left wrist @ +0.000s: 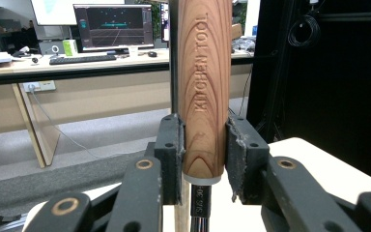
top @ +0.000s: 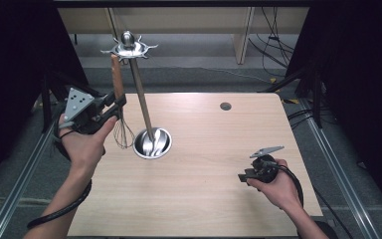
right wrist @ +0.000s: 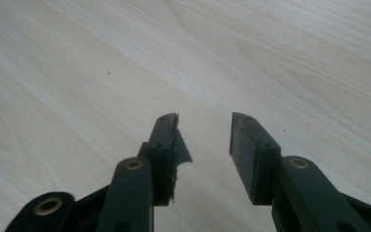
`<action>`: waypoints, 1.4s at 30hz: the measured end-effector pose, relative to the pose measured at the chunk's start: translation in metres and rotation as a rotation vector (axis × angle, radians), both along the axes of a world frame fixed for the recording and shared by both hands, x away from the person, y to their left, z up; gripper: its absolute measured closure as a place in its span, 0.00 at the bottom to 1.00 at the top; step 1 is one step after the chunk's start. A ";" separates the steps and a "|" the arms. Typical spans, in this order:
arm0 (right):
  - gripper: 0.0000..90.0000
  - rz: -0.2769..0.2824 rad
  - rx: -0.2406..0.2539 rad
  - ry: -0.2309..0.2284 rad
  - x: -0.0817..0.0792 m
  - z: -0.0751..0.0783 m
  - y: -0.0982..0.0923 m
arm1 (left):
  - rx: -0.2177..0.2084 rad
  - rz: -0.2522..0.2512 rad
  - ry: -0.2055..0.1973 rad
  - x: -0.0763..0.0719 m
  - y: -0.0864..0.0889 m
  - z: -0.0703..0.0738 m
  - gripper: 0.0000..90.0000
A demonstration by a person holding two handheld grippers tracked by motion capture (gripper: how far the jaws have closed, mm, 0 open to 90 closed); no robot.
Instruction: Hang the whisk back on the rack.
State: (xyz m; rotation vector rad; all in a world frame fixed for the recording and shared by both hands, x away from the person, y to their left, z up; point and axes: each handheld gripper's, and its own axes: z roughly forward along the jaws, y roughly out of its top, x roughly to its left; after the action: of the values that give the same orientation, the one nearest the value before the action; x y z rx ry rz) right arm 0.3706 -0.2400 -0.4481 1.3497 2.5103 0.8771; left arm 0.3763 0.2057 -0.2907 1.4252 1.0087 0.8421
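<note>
- The left gripper (top: 110, 107) is clamping the wooden handle of a whisk (top: 118, 94), its jaws pressing on both sides of the handle just above the handle's lower end
- In the left gripper view the handle (left wrist: 204, 92) is standing upright between the jaws, with the words KITCHEN TOOL running along it
- The whisk is hanging just left of the utensil stand (top: 140, 97), its wire head (top: 123, 133) dangling beside the stand's round base (top: 152, 143) and above the tabletop (top: 204, 169)
- The top of the handle is reaching up close under the stand's star-shaped hook ring (top: 128, 48); I cannot tell whether it is touching a hook
- A fork and a spoon (top: 152, 142) are lying in the stand's base
- The right gripper (top: 243, 175) is resting well to the right of the stand, low over the tabletop, its jaws standing apart and gripping nothing
- In the right gripper view bare wood (right wrist: 101, 63) is showing between the open jaws
</note>
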 end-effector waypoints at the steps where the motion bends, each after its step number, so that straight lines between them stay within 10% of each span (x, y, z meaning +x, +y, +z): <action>1: 0.70 0.000 0.000 0.000 0.000 0.000 0.000 | 0.002 0.002 0.001 0.000 0.000 0.000 0.76; 42: 0.70 -0.004 0.001 -0.001 0.000 0.001 0.000 | 0.075 0.024 0.041 0.015 -0.007 0.001 0.76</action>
State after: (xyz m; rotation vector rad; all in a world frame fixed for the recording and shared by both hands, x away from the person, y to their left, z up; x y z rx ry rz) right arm 0.3710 -0.2397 -0.4476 1.3537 2.5055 0.8780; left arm 0.3916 0.1988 -0.2899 1.5018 1.0364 0.8789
